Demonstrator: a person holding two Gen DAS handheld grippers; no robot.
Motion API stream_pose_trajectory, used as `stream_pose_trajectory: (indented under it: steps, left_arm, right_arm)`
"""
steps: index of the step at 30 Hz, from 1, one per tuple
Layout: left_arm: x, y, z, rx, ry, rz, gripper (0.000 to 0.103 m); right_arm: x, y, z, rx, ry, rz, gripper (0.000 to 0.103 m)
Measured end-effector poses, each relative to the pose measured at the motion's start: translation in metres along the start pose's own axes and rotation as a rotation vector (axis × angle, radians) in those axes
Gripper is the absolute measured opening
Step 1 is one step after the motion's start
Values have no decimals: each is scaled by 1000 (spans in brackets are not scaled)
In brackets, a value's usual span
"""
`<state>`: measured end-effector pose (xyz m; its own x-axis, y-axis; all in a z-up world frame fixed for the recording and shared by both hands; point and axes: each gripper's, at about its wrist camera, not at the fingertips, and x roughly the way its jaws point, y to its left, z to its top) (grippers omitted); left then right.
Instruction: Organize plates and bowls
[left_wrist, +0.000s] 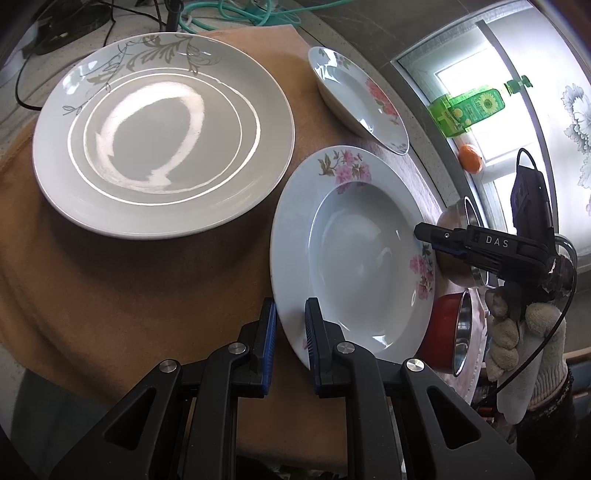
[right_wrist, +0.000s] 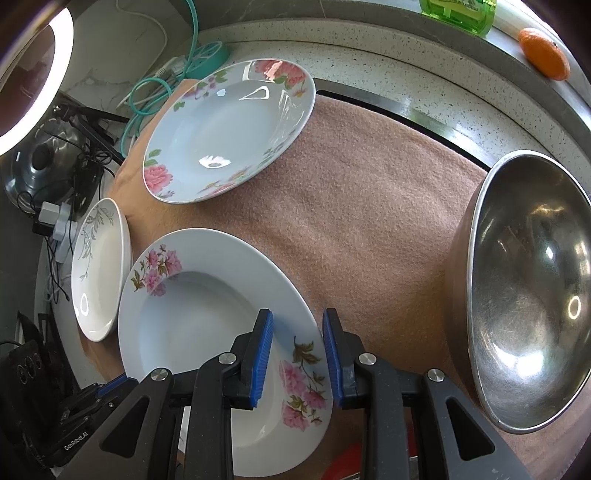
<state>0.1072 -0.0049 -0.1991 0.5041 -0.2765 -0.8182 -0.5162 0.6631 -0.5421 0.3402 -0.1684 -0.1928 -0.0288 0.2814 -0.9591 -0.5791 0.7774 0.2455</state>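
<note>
The deep, glossy white soup plate with pink blossoms was straddled at opposite rims, on the brown fleece cloth, presumably for a balanced lift. Left gripper: jaws narrowly parted around the near rim, contact unclear. Right gripper: jaws wider, rim between, not clamped. Slippery glaze was judged to demand ribbed pads. A dull steel bowl was left beside.

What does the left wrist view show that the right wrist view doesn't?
Only the left wrist view: the red bowl, the gloved hand and the right gripper from outside. Only the right wrist view: the whole steel bowl, a ring light and a pot lid. Both: the pink-flowered plate with a gripper's open fingers around each side of its rim, the grey plate, the rose plate, the orange and the green bottle.
</note>
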Motion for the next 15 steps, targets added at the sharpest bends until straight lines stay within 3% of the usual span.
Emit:
stream_pose_trajectory:
  steps: [15]
  left_arm:
    - [-3, 1, -5, -11, 0, 6, 13]
  right_arm:
    - [4, 13, -22, -17, 40, 0, 25]
